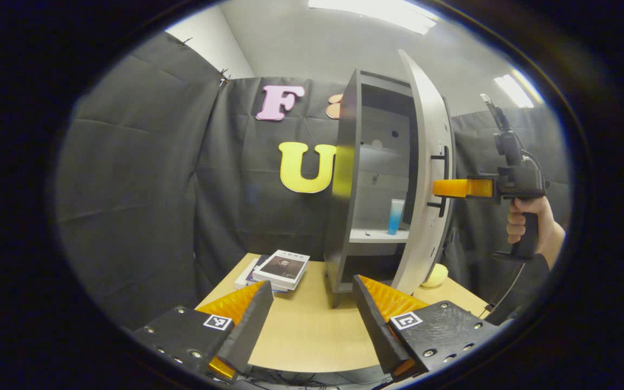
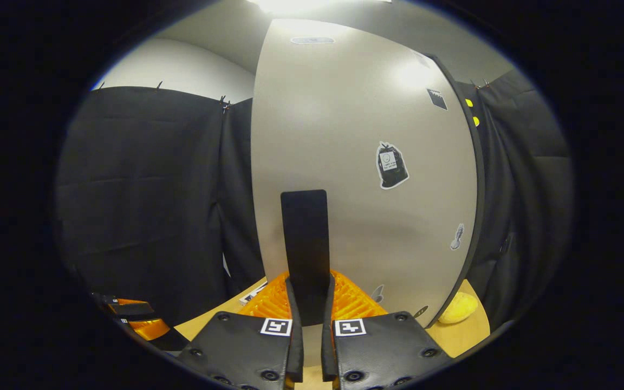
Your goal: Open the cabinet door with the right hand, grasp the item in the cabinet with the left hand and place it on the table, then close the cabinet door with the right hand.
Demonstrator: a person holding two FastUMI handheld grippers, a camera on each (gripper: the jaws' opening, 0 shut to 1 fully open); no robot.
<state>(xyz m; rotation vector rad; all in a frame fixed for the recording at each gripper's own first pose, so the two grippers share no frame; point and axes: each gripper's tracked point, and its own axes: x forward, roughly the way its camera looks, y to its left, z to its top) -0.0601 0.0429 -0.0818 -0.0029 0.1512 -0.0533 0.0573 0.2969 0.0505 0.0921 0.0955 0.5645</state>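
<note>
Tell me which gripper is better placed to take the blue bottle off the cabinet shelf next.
Left. The left gripper is open and free, facing the open cabinet and the blue bottle. The right gripper is shut on the door handle, holding the door open.

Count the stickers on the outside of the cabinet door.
5, maybe more: a black bag sticker mid-door, a dark square upper right, a small grey one by the right edge, two partly visible near the bottom. The right gripper may hide others.
</note>
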